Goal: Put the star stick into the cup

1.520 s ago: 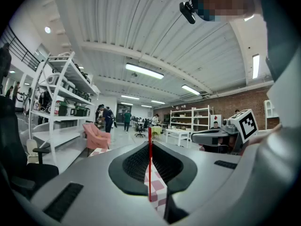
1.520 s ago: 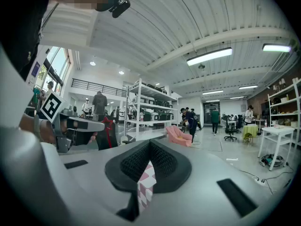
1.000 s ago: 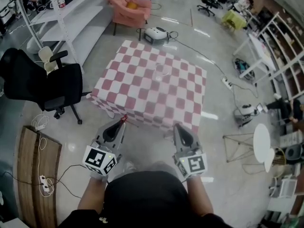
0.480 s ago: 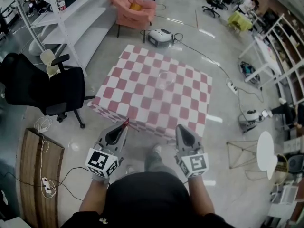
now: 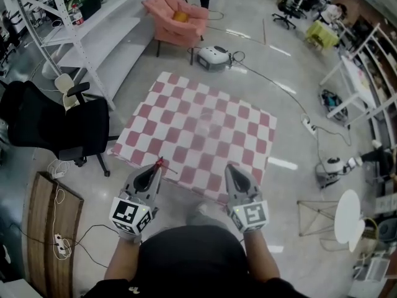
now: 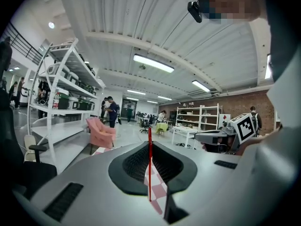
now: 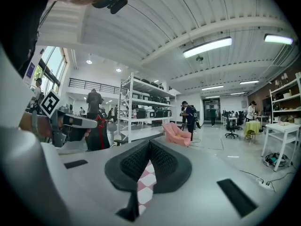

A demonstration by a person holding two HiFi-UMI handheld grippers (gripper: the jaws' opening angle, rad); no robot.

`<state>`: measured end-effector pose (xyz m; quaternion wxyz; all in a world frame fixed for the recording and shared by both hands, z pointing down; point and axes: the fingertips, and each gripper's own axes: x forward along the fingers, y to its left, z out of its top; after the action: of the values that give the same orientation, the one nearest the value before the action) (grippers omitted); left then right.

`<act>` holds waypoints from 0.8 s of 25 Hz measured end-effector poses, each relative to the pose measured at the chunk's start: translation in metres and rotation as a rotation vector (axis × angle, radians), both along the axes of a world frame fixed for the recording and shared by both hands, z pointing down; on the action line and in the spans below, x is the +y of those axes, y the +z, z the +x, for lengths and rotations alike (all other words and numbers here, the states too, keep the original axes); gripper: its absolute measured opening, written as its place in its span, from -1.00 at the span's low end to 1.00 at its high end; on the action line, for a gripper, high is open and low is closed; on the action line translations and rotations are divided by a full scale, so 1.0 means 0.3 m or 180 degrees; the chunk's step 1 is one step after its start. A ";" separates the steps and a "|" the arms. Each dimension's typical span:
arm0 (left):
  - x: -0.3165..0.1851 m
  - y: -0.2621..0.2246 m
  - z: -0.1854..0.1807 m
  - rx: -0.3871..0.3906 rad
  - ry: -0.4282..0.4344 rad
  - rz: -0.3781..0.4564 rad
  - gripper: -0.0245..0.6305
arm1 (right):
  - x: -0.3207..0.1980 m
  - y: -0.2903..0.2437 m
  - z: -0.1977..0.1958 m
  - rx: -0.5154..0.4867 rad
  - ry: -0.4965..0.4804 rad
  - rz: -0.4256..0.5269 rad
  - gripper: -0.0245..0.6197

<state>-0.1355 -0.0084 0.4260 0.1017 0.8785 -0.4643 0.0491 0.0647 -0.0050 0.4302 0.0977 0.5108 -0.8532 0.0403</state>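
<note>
the person has walked up to the table point(image 5: 186, 104). a second ago its checkered cloth lay clear ahead of both grippers in the head view. now the near edge sits between them, with the gripper tips over the front corner. nothing else in the setup has changed.

the left gripper point(image 5: 158, 165) is nearly closed on the star stick point(image 5: 162, 164). in the left gripper view the thin red shaft point(image 6: 150, 164) stands upright, pinched between the dark pads, and runs up past the tips. the right gripper view shows the red star end poking out of the left gripper. the hold looks the same as before, with no slip or tilt visible.

the right gripper point(image 5: 231, 168) has its jaws together with nothing between them, and only checkered cloth shows through the gap.

the cup point(image 5: 213, 129) seems to be the faint clear shape near the middle of the table, well apart from the stick. it is too hazy to read its rim or whether it stands straight.

the approach looks nearly done, so the next move is probably a reach forward over the cloth to bring the stick above the cup. the stick is thin and the cup is see-through and hard to see, so lining them up will take care.
</note>
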 end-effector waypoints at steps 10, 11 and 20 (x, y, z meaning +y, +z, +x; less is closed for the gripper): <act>-0.201 -0.008 0.156 0.0052 -0.0302 -0.0016 -0.76 | -0.134 0.050 0.187 -0.0212 -0.0099 -0.0025 -0.88; -0.217 -0.007 0.166 0.0058 -0.0320 -0.0024 -0.76 | -0.140 0.059 0.204 -0.0180 -0.0082 -0.0086 -0.88; -0.386 -0.050 0.219 0.0268 -0.0297 0.0038 -0.76 | -0.194 0.111 0.318 -0.0196 0.0271 -0.0407 -0.88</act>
<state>-0.0699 -0.1243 0.4111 0.1180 0.8577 -0.5003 0.0046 0.1601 -0.0631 0.4634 0.1021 0.5378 -0.8290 0.1145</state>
